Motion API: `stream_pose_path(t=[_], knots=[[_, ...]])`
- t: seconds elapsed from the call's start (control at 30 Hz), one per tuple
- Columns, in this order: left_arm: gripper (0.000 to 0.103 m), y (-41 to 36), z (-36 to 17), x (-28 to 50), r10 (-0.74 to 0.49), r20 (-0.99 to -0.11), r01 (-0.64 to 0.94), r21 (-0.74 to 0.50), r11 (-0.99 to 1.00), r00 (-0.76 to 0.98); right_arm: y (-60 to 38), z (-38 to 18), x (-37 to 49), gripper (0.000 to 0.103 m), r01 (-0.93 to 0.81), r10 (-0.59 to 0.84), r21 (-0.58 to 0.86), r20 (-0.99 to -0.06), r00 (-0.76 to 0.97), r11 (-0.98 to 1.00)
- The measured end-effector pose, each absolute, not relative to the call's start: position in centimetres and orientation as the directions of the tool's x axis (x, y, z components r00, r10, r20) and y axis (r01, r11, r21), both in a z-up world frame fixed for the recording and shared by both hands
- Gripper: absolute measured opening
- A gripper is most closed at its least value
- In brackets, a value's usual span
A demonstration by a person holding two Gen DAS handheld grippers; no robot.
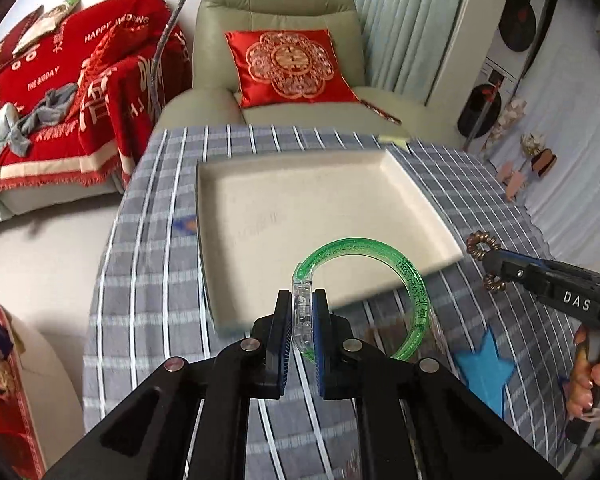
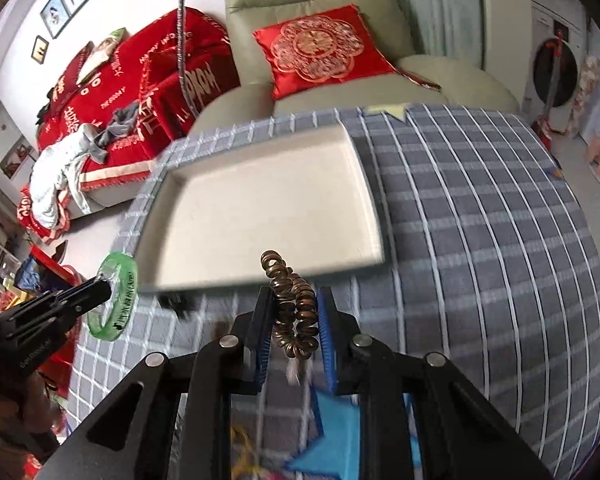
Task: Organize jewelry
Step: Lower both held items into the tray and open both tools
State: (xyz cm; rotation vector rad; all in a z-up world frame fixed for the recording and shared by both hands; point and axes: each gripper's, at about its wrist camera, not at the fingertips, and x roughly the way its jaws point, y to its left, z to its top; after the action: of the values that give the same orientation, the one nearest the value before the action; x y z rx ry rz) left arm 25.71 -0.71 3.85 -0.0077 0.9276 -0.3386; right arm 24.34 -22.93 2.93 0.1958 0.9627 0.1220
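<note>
My left gripper (image 1: 302,300) is shut on the clear clasp of a green glitter bangle (image 1: 408,272), which hangs above the near edge of the cream tray (image 1: 260,184). From the right wrist view the same bangle (image 2: 122,300) shows at the left, held in the left gripper (image 2: 100,290). My right gripper (image 2: 294,300) is shut on a bronze coiled bracelet (image 2: 294,304), lifted over the cloth just in front of the tray (image 2: 260,200). In the left wrist view that bracelet (image 1: 482,246) sticks out of the right gripper (image 1: 490,264) beside the tray's near right corner.
A grey checked tablecloth (image 1: 148,280) covers the table. Blue star stickers (image 1: 486,368) lie near the front edge. Beyond the table stand a green armchair (image 1: 276,4) with a red cushion (image 1: 288,66) and a sofa under a red blanket (image 1: 60,92). A hand (image 1: 592,384) holds the right gripper.
</note>
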Motion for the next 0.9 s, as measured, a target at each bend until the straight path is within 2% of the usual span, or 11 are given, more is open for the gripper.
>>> stream_pose_path(t=[0.17,0.43,0.8,0.9], knots=[[0.024,-1.8,3.6,30.5,-0.242,-0.778,0.265,-0.101,0.959,0.579,-21.8,2.9,29.8,0.024,-0.037,0.192,0.207,-0.807,0.559,0.978],[0.024,-3.9,-0.3,37.6,-0.178,-0.808,0.232,-0.053,0.971,0.561,-21.2,0.6,37.1,0.024,-0.015,0.15,0.17,-0.824,0.546,0.985],[0.024,-5.9,-4.7,40.6,-0.074,-0.855,0.224,0.05,0.973,0.514,-21.3,-3.9,41.2,0.024,0.019,0.056,0.075,-0.862,0.503,0.997],[0.025,-6.1,-4.8,40.6,-0.05,-0.849,0.218,0.078,0.973,0.526,-21.4,-4.5,41.2,0.028,0.021,0.059,0.08,-0.863,0.501,0.997]])
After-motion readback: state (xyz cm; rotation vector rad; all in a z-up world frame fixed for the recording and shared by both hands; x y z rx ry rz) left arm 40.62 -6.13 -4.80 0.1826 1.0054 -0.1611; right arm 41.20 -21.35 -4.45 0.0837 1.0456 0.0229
